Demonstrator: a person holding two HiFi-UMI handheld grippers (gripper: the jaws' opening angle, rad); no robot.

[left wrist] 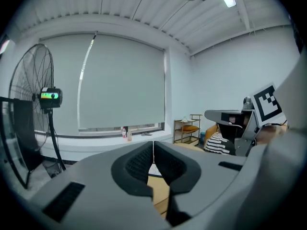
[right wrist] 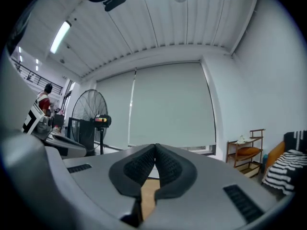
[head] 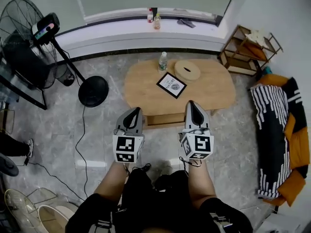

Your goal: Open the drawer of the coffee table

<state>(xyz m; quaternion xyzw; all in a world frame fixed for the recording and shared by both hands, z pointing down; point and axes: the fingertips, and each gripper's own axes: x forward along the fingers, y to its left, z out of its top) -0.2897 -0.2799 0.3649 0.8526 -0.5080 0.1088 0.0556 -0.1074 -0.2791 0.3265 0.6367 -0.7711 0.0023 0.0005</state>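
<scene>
Drawer (head: pixel 164 119): front panel under the near edge of the coffee table (head: pixel 143 89), apparently fully shut, untouched. Step in hand: the approach, with no contact made. Next move calls for lowering one gripper to the drawer front, spreading its jaws, taking hold of the front or its lip (no handle can be made out) and drawing it towards the person. Left gripper (head: pixel 135 111): held up in front of the person, jaws closed together, nothing between them. Right gripper (head: pixel 190 104): alongside to the right, jaws likewise pressed together and empty. Floor (head: pixel 63 140): grey marbled tile, with a black cable (head: pixel 80 144) trailing on the left. Table top: oval, pale wood, bearing a framed card (head: pixel 171 85) near the middle, a round wooden box (head: pixel 187 70) and a clear bottle (head: pixel 163 61) towards the far edge. Standing fan (head: pixel 22 42): far left, round black base (head: pixel 93 91). Striped blanket (head: pixel 272 130): right, over orange seating. Wooden shelf (head: pixel 248 50): far right. Window ledge (head: pixel 121 28): farthest, carrying small bottles, blind drawn above.
</scene>
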